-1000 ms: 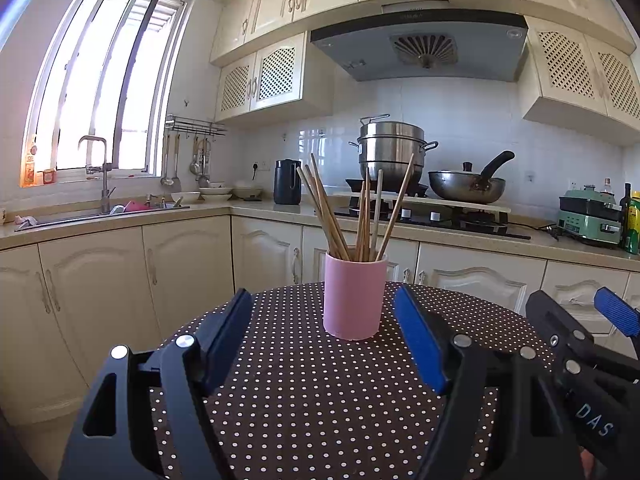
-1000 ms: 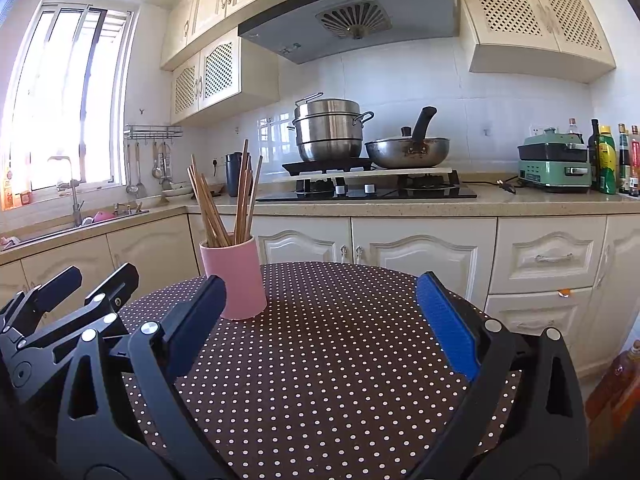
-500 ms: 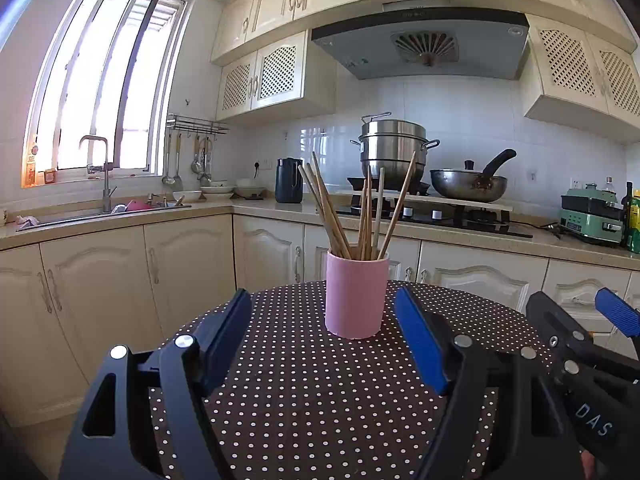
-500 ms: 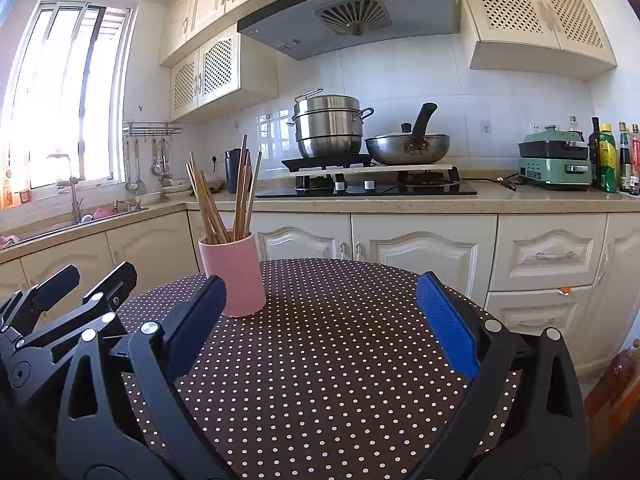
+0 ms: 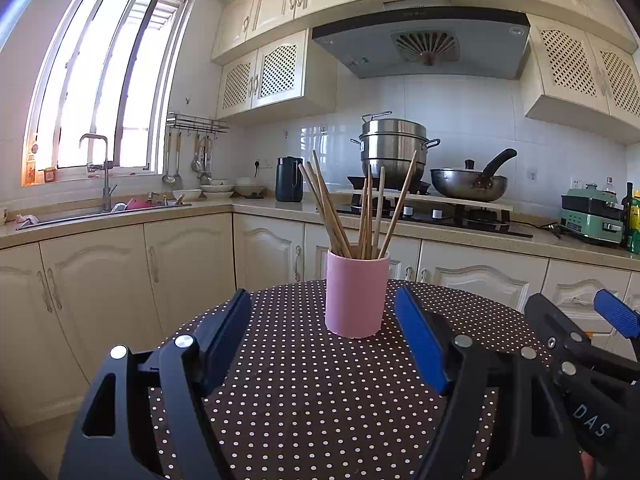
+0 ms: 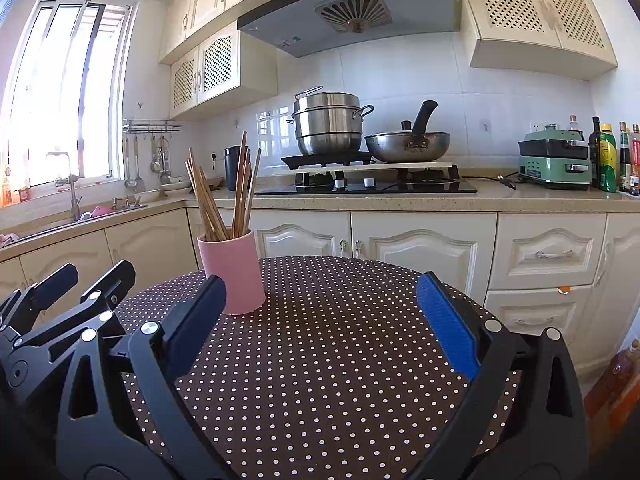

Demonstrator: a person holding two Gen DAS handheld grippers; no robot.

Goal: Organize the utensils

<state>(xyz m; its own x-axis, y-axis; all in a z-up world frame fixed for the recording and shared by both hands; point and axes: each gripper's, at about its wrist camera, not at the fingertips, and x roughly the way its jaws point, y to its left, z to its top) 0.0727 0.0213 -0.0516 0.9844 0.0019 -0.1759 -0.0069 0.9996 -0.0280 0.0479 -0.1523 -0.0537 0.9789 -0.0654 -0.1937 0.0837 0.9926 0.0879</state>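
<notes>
Both grippers' jaws gape empty (pink cup (image 5: 357, 294) of chopsticks (image 5: 362, 208) ahead).

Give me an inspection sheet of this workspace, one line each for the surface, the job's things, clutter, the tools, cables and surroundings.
Surface: round table in brown cloth with white dots.
Job's things: pink holder upright on the table, wooden chopsticks standing in it, fanned out.
Clutter: nothing seen on the table.
Tools: left tool open, holder beyond its tips, not touched; right tool open, nothing between its fingers.
Cables: black lead on the counter by the green appliance.
Surroundings: kitchen counter, stove with steamer pot and wok, sink under the window.
</notes>
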